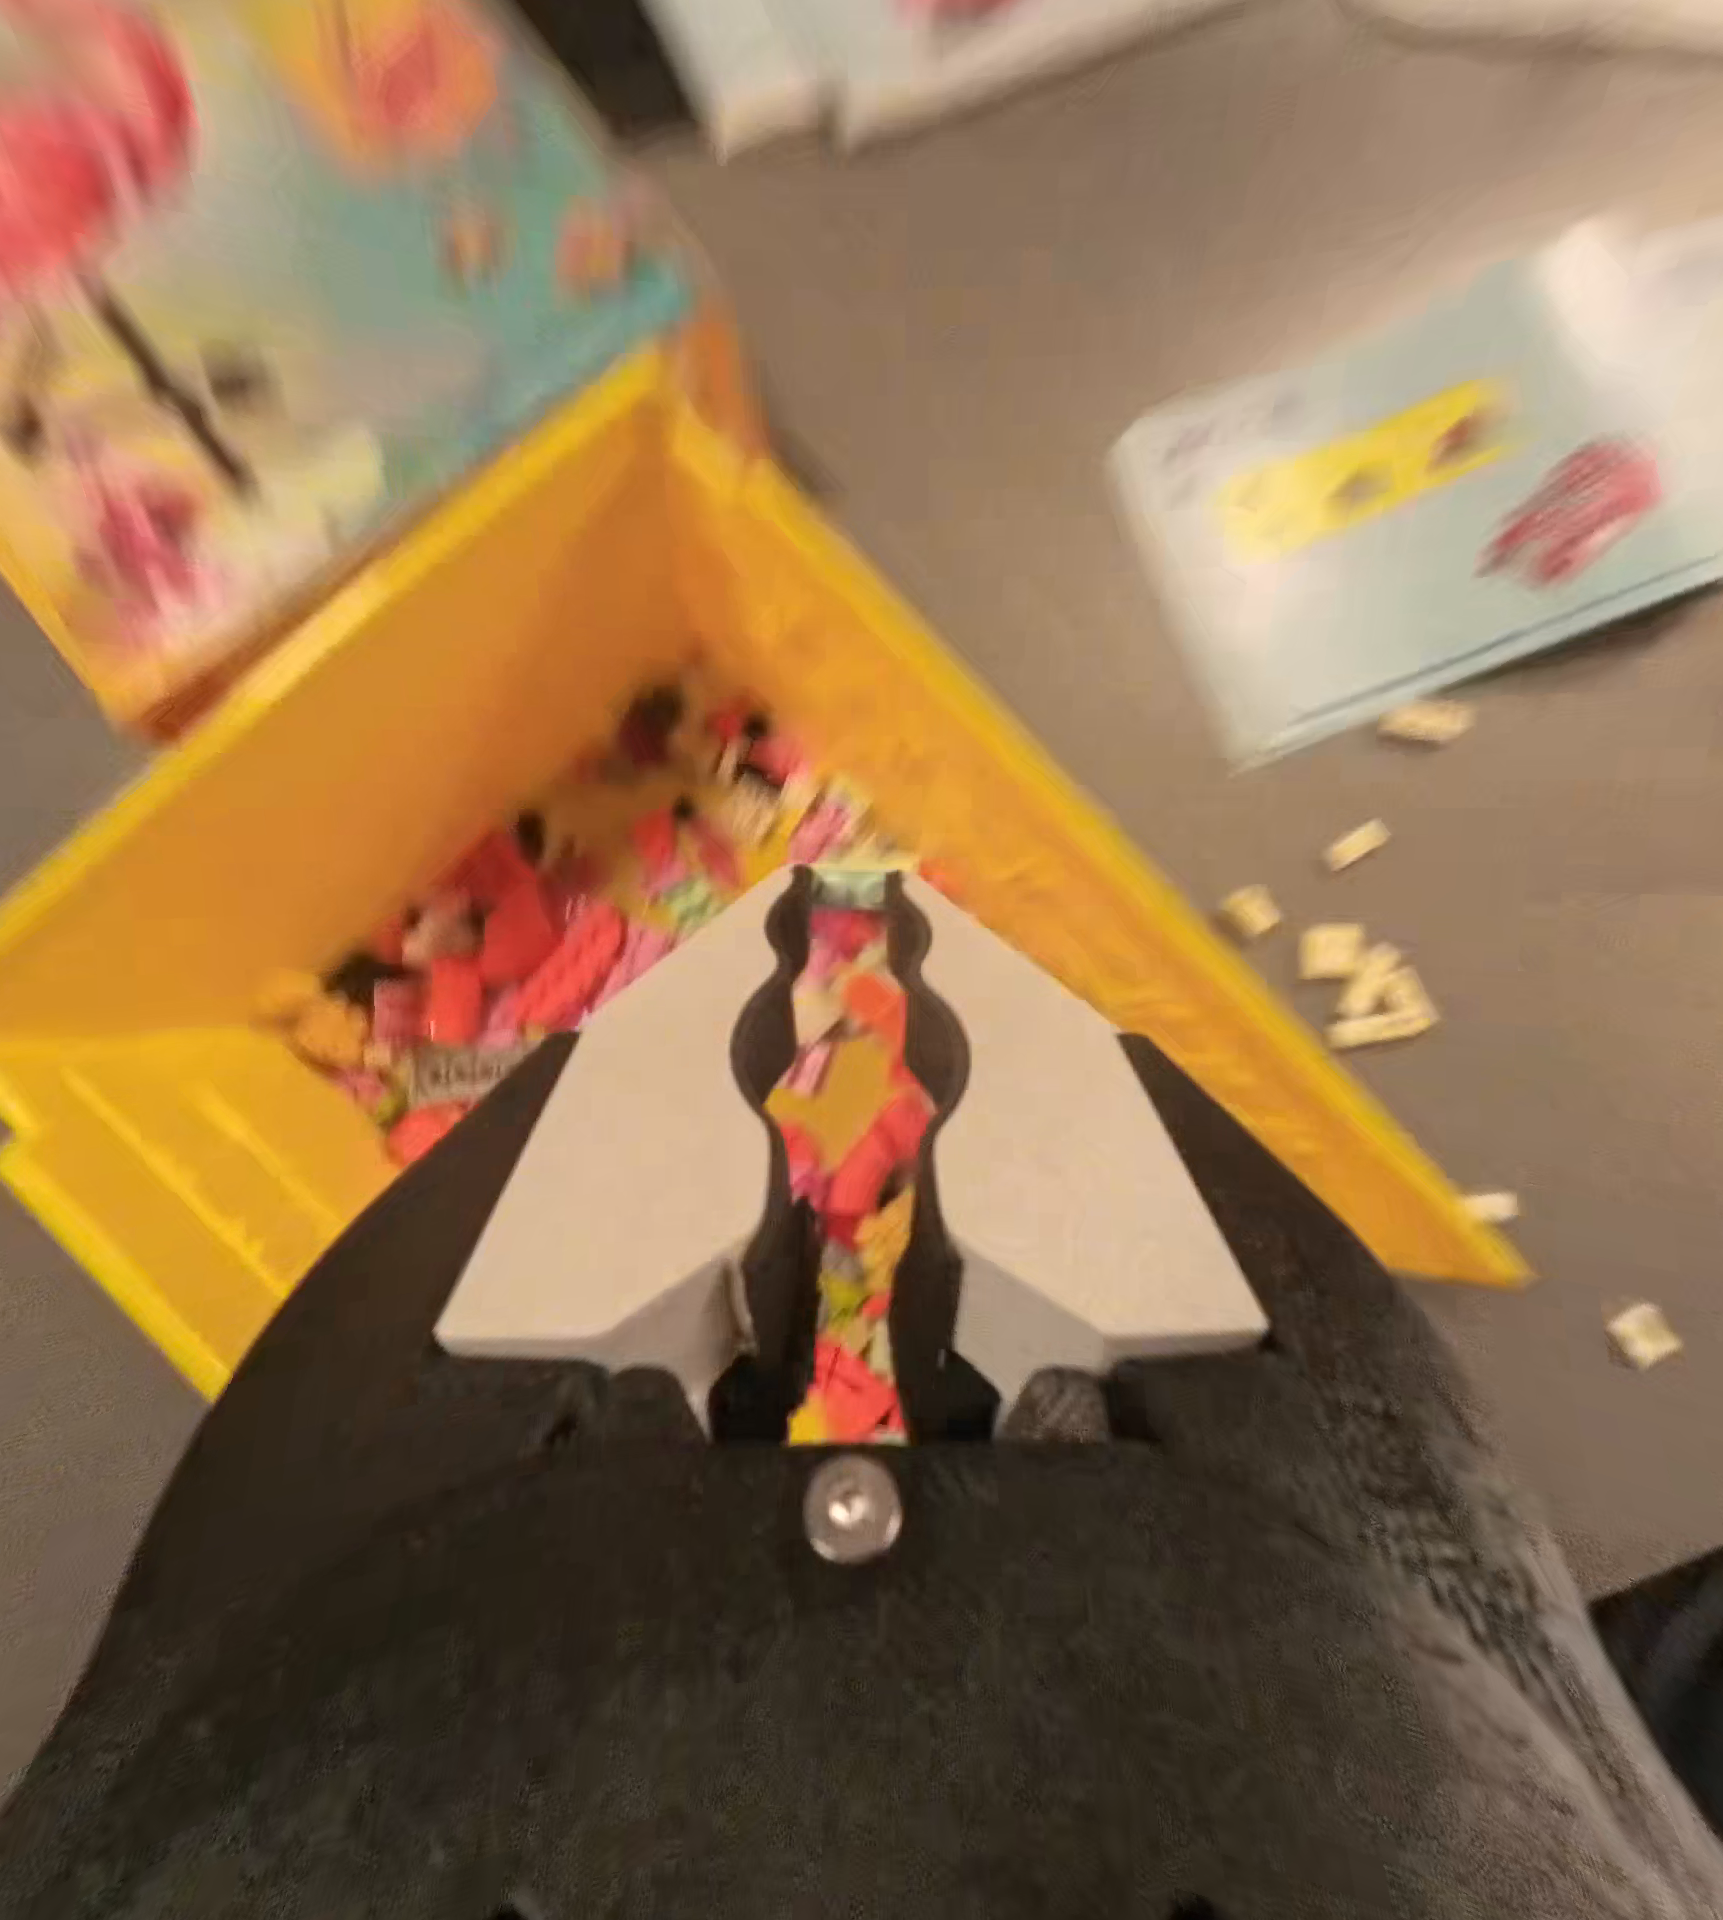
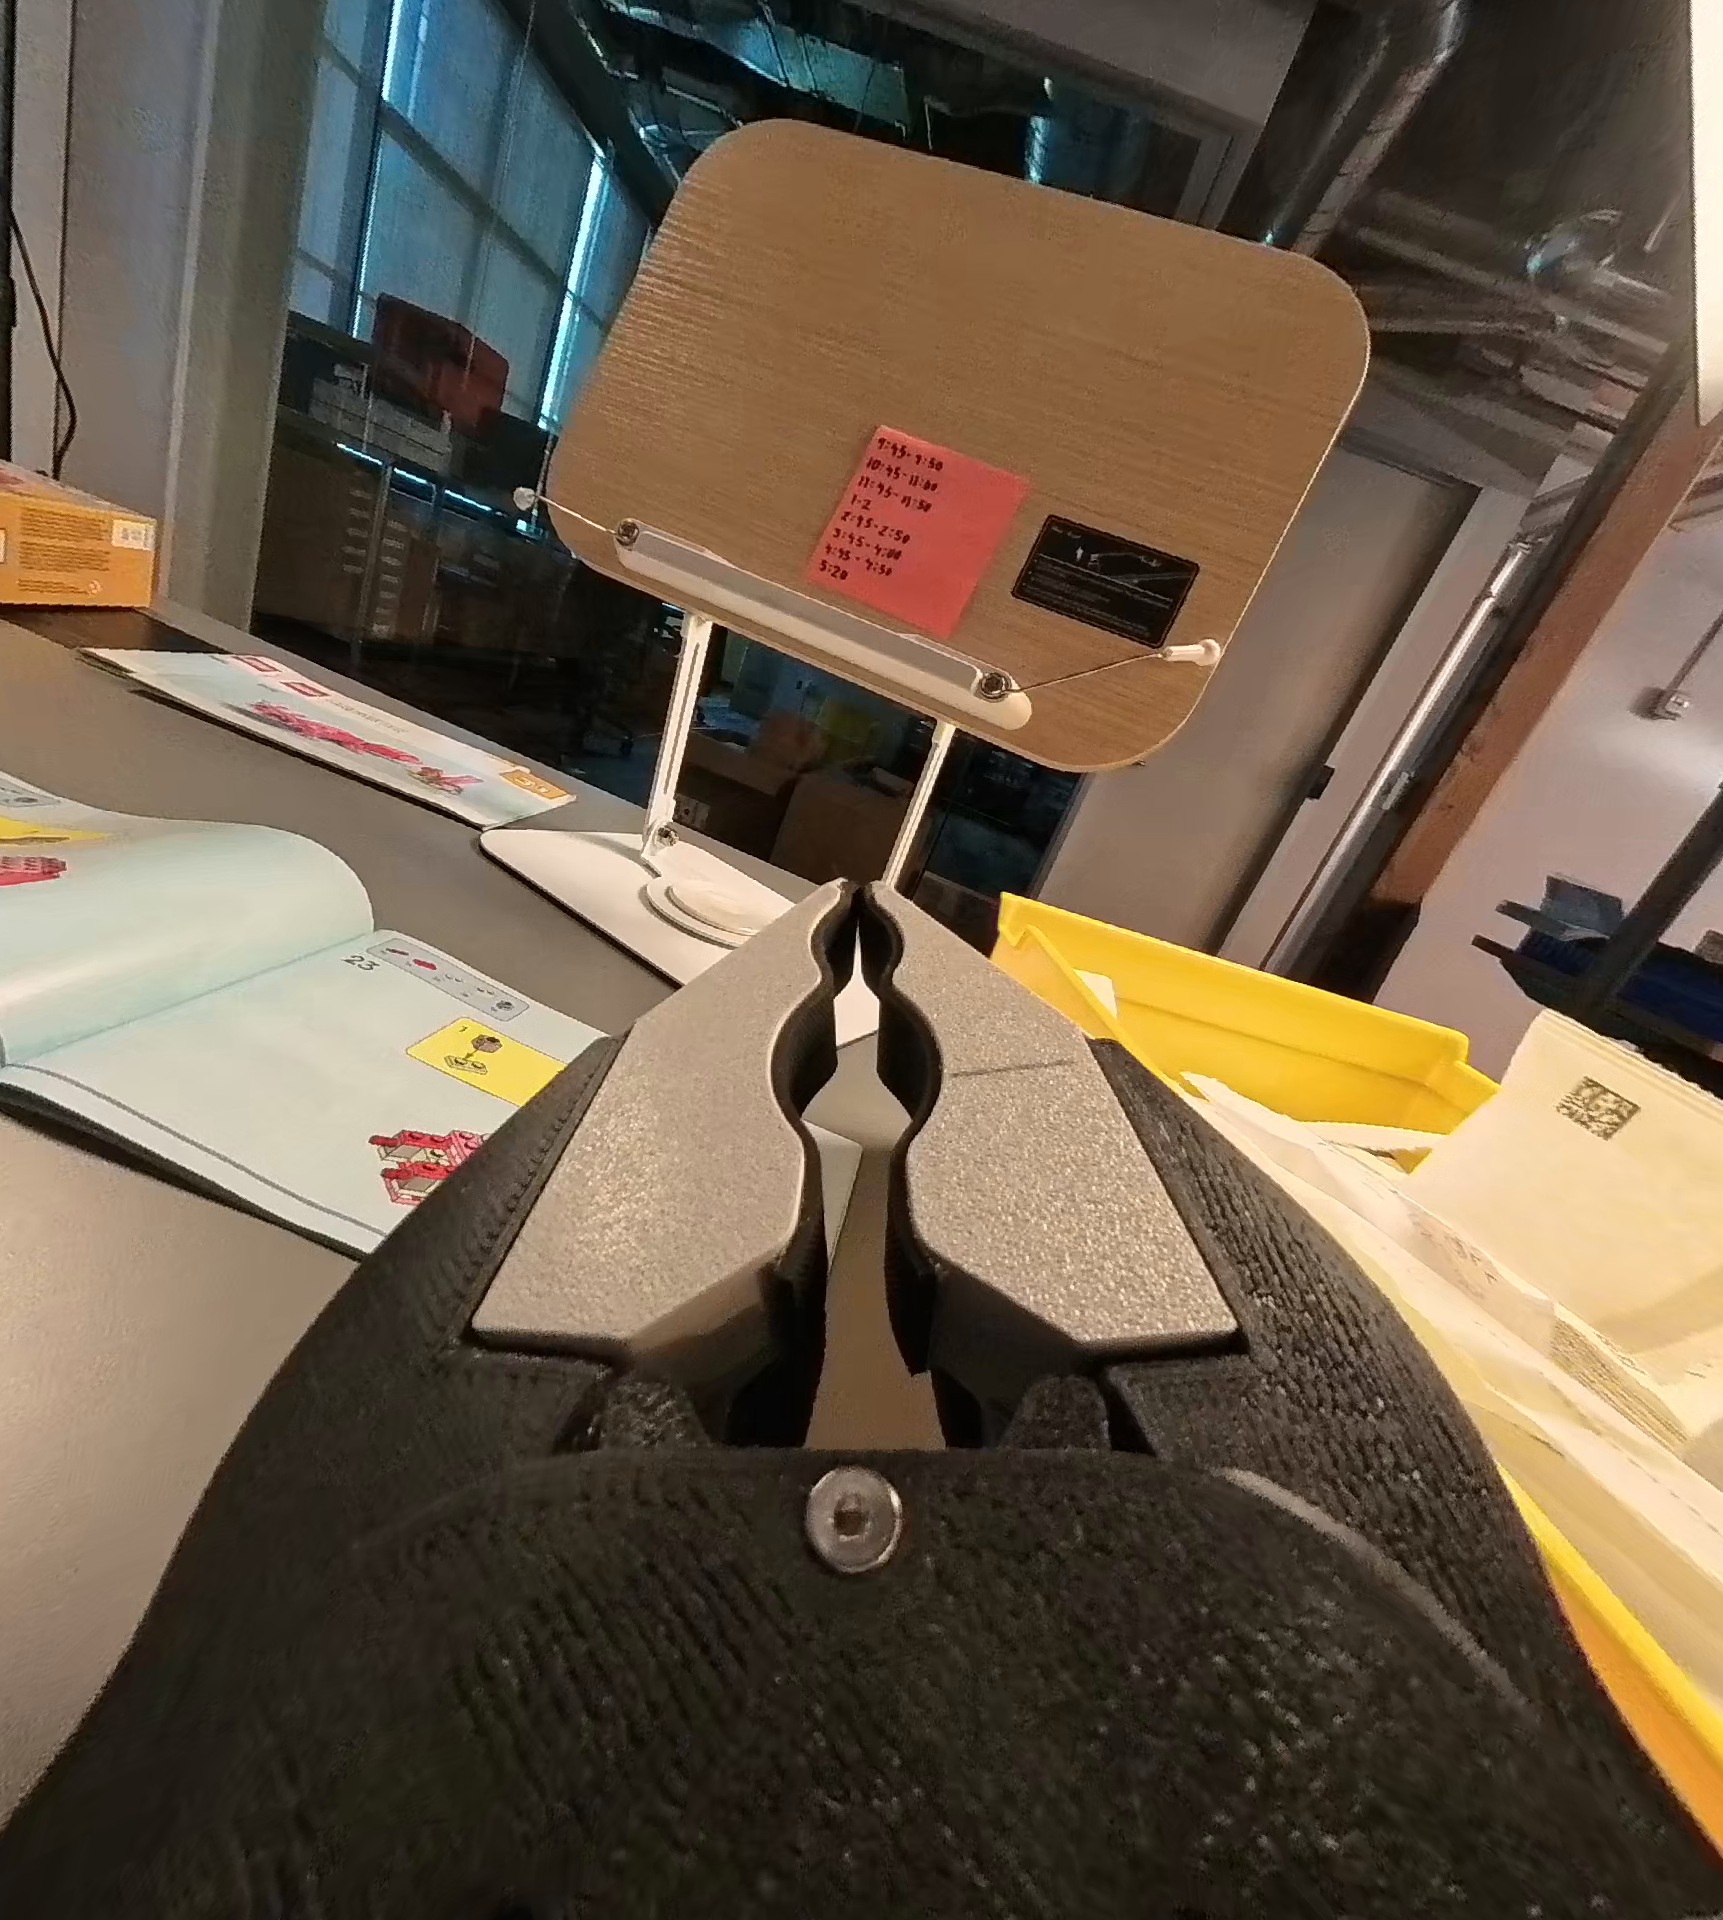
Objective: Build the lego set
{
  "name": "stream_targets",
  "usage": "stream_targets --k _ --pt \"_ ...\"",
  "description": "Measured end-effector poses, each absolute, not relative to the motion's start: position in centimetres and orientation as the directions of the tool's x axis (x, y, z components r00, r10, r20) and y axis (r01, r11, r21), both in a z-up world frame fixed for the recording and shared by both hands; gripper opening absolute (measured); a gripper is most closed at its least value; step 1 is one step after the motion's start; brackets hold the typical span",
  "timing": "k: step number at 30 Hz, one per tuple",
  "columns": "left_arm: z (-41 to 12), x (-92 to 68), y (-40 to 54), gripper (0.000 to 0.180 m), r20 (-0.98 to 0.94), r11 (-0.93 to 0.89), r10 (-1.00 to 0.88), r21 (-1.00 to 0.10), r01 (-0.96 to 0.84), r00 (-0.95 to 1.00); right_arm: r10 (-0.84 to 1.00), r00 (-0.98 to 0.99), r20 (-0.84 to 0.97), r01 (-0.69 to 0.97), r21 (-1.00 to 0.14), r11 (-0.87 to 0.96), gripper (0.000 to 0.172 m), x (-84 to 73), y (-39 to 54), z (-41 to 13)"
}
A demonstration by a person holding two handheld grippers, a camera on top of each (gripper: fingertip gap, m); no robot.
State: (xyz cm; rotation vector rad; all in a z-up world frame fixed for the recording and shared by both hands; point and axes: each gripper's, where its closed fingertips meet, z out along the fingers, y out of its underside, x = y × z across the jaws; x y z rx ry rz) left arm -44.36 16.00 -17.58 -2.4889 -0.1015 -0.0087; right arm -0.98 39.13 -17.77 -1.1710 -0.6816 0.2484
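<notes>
**Left tongs pinch a pale green piece over the brick bin; right tongs closed on nothing**

Left wrist view: motion blur smears most of the picture. The left tongs (image 1: pixel 849 891) point down into an open yellow plastic bin (image 1: pixel 337 831) set cornerwise on the dark grey bench (image 1: pixel 992 343). Between the tips sits a small pale green brick (image 1: pixel 849 889), with a finger on each side of it; its exact shape is lost in the blur. Below it the bin holds a heap of small toy bricks (image 1: pixel 524 966) in red, pink, orange and yellow, too smeared to tell apart. Beyond the bin's far corner stands a colourful printed cardboard box (image 1: pixel 244 260), its artwork unreadable and its left part cut off. To the right lies an open pale blue instruction booklet (image 1: pixel 1459 499), cut by the frame edge, with cream-coloured small pieces (image 1: pixel 1356 966) scattered on the bench near it.

Right wrist view: this picture is sharp. The right tongs (image 2: pixel 857 896) are held low and tilted slightly upward, tips meeting with nothing between them. Ahead stands a wooden-faced book stand on a white base (image 2: pixel 961 416), bearing a pink sticky note (image 2: pixel 914 530). The same kind of booklet (image 2: pixel 213 997) lies open at left, partly cut off. At right, a second yellow plastic bin (image 2: pixel 1252 997) holds pale paper bags (image 2: pixel 1615 1174), its lower part hidden behind the tongs' black body.
</notes>
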Motion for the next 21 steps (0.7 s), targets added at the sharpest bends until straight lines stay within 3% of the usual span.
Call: stream_targets --k 2,5,8,11,15,21 --pt "-13.1 -40.5 17.2 0.013 0.008 -0.698 -0.008 -0.716 0.000 1.000 0.517 0.774 0.364 0.165 -0.905 0.391 0.000 -1.0 39.1 -17.8" --pt "-11.8 -32.2 18.0 0.013 0.023 -0.664 -0.201 -0.738 -0.119 0.979 0.524 0.770 0.364 0.162 -0.906 0.392 0.000 -1.1 39.0 -17.8" --pt "-16.3 -22.9 17.4 0.013 0.138 -0.717 -0.443 -0.648 -0.257 0.886 0.532 0.762 0.369 0.162 -0.904 0.396 0.000 -1.3 38.9 -17.8" --pt "-21.6 -16.8 16.2 0.013 0.240 -0.750 -0.560 -0.553 -0.363 0.793 0.536 0.757 0.373 0.164 -0.903 0.397 0.000 -1.4 38.8 -17.9" --pt "-26.4 -14.2 15.9 0.013 0.264 -0.768 -0.595 -0.464 -0.441 0.759 0.532 0.763 0.368 0.156 -0.903 0.400 0.000 -1.3 38.9 -17.7" --pt "-29.0 -14.6 16.4 0.013 0.195 -0.778 -0.589 -0.398 -0.486 0.784 0.538 0.759 0.366 0.155 -0.904 0.398 0.000 -1.4 38.9 -17.7"
